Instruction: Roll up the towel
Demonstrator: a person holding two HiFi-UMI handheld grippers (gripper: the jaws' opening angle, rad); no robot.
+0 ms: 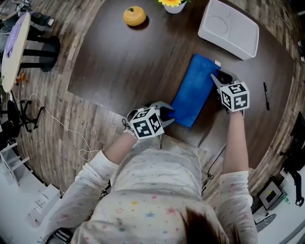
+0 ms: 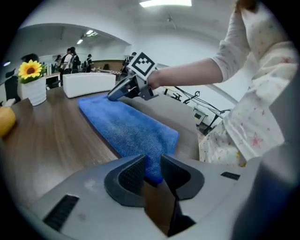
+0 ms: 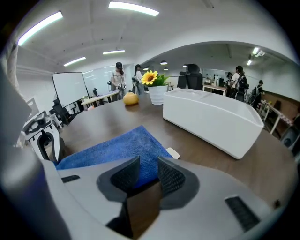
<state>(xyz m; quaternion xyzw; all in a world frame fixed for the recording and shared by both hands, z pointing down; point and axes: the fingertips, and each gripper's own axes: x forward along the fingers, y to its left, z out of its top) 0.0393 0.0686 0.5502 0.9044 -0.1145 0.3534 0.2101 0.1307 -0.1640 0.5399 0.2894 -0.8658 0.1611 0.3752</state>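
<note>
A blue towel [image 1: 193,90], folded into a long strip, lies flat on the dark wooden table [image 1: 119,66]. My left gripper [image 1: 170,114] is at the strip's near end; in the left gripper view its jaws [image 2: 151,171] are closed on that corner of the towel [image 2: 126,126]. My right gripper [image 1: 217,78] sits at the towel's right edge, near the far end. In the right gripper view its jaws [image 3: 147,176] pinch the edge of the towel [image 3: 117,147], beside a small white label [image 3: 172,153].
A white tray [image 1: 228,28] stands at the back right, close to the towel's far end. A yellow fruit [image 1: 135,15] and a sunflower pot [image 1: 174,5] stand at the back. A black pen [image 1: 266,95] lies at the right. The table edge runs just behind my left gripper.
</note>
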